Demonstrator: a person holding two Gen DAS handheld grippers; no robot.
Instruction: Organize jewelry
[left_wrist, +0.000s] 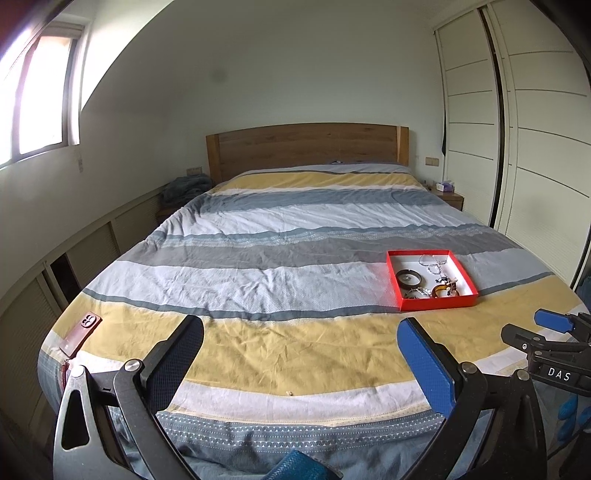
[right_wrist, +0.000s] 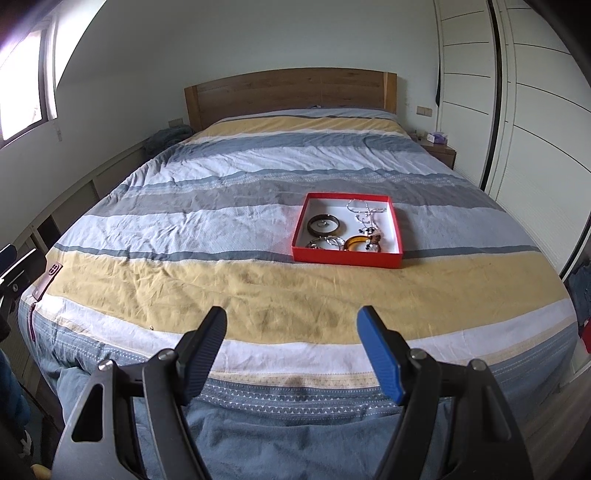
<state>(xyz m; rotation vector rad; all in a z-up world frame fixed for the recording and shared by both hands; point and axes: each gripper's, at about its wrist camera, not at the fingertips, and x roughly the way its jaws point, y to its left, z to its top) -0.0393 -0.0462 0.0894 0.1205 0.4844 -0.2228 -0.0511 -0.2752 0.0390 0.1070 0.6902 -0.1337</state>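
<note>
A shallow red tray (right_wrist: 345, 259) with a white floor lies on the striped bedspread; it also shows in the left wrist view (left_wrist: 436, 303). Inside are a dark bangle (right_wrist: 324, 225), an amber bangle (right_wrist: 355, 243), silver bracelets (right_wrist: 325, 242), a silver chain (right_wrist: 364, 208) and small charms. My left gripper (left_wrist: 301, 326) is open and empty over the foot of the bed, left of the tray. My right gripper (right_wrist: 291, 317) is open and empty, short of the tray; it shows at the right edge of the left wrist view (left_wrist: 546, 325).
A brown phone case (left_wrist: 81, 332) lies at the bed's left corner; it also shows in the right wrist view (right_wrist: 48, 280). A wooden headboard (right_wrist: 291, 88) stands at the far end. White wardrobe doors (right_wrist: 517, 110) line the right. A nightstand (right_wrist: 437, 151) holds a tissue box.
</note>
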